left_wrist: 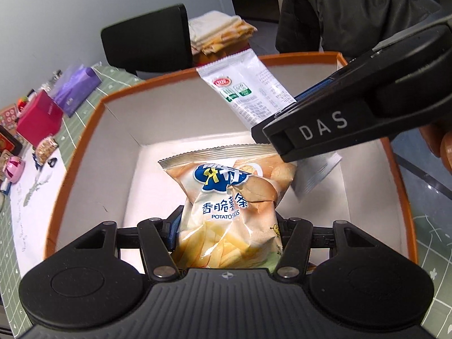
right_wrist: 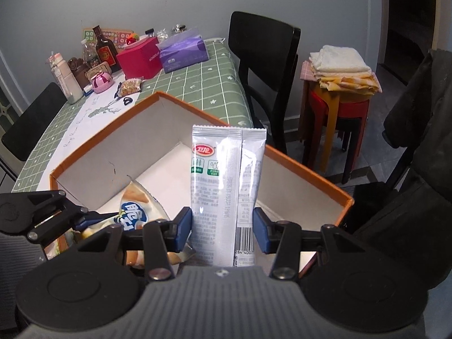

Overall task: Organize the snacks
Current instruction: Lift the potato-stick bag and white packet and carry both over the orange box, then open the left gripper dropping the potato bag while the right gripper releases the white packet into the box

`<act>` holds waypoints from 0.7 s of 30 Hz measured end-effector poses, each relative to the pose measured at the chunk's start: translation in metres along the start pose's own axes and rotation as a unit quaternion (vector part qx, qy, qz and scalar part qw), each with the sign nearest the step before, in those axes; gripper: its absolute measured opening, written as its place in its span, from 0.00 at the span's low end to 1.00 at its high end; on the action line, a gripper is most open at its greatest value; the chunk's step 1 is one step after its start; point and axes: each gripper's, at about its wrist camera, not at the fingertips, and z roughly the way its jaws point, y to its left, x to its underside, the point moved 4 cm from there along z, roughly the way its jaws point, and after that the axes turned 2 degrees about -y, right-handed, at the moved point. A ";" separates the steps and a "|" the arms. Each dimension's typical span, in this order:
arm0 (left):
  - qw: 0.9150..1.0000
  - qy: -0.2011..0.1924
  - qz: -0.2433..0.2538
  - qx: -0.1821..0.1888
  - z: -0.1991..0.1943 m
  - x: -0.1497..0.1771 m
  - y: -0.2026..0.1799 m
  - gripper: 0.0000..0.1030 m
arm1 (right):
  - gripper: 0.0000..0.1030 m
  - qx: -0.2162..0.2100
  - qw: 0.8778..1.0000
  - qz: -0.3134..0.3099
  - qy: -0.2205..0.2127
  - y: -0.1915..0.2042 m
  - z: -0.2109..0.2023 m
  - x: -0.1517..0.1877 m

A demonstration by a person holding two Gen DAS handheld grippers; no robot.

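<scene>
potato-stick bag and white sachet held over orange-rimmed box.

Left gripper and right gripper angled downward, each clamped on packet.

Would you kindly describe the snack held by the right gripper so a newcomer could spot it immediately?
Find the orange-rimmed white box on the green checked tablecloth. Above it, the right gripper grips a long white sachet with a red logo, slim and pale beside the broad yellow potato sticks bag.
</scene>
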 end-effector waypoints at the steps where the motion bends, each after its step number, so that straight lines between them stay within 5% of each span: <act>1: 1.000 0.005 0.003 0.008 0.002 0.001 -0.001 0.64 | 0.44 0.006 1.000 -0.008 0.003 0.001 0.001 0.001; 10: 0.998 0.029 0.041 0.028 0.009 0.007 -0.011 0.64 | 0.45 0.034 0.997 -0.059 0.042 0.010 0.003 0.008; 21: 0.998 0.039 0.045 0.024 0.009 0.005 -0.014 0.74 | 0.47 0.027 0.998 -0.036 0.048 0.008 -0.005 0.005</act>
